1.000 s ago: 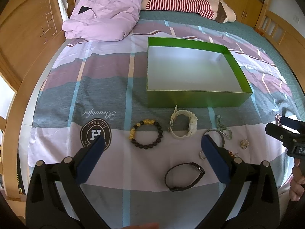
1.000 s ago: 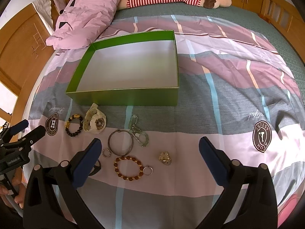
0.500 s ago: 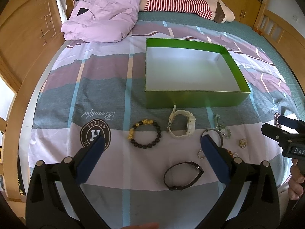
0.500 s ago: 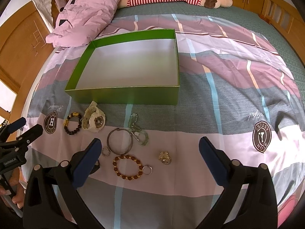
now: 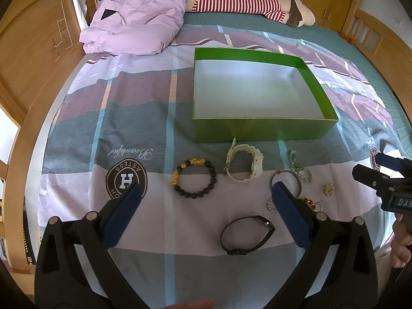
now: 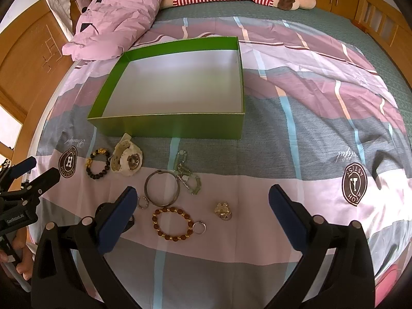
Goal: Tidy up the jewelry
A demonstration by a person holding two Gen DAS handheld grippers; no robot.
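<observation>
Jewelry, loose, laid in a row on a plaid bedspread (image 6: pixel 322 118) just near of an empty green box (image 6: pixel 164 126); nothing yet inside the box.

Left gripper (image 5: pixel 204 198): fingers spread wide, holding nothing, hovering near of the row.

Left to right:
- Black bead bracelet (image 5: pixel 194 177) with gold charms. Probably elastic and light; beads may roll under the pads, so pinch across one side of the loop.
- White watch (image 5: pixel 244 166), standing on edge, close to the box wall. Bulkiest piece; take by the stiff strap.
- Black wristband (image 5: pixel 247 235), nearest, lying flat. Likely springy; grip one side of the band.
- Small ring (image 6: pixel 143 202), thin and hard to lift from soft cloth.
- Metal bangle (image 6: pixel 162 188), rigid, probably slippery; clamp on the rim.
- Amber bead bracelet (image 6: pixel 173 222), near of the bangle.
- Pale green chain (image 6: pixel 186 172), limp, touching the bangle.
- Silver ring (image 6: pixel 199 227), beside the amber beads.
- Gold brooch (image 6: pixel 223 209), farthest right, perhaps fragile.

Right gripper (image 6: pixel 200 206): fingers released, empty, above the amber bracelet.
</observation>
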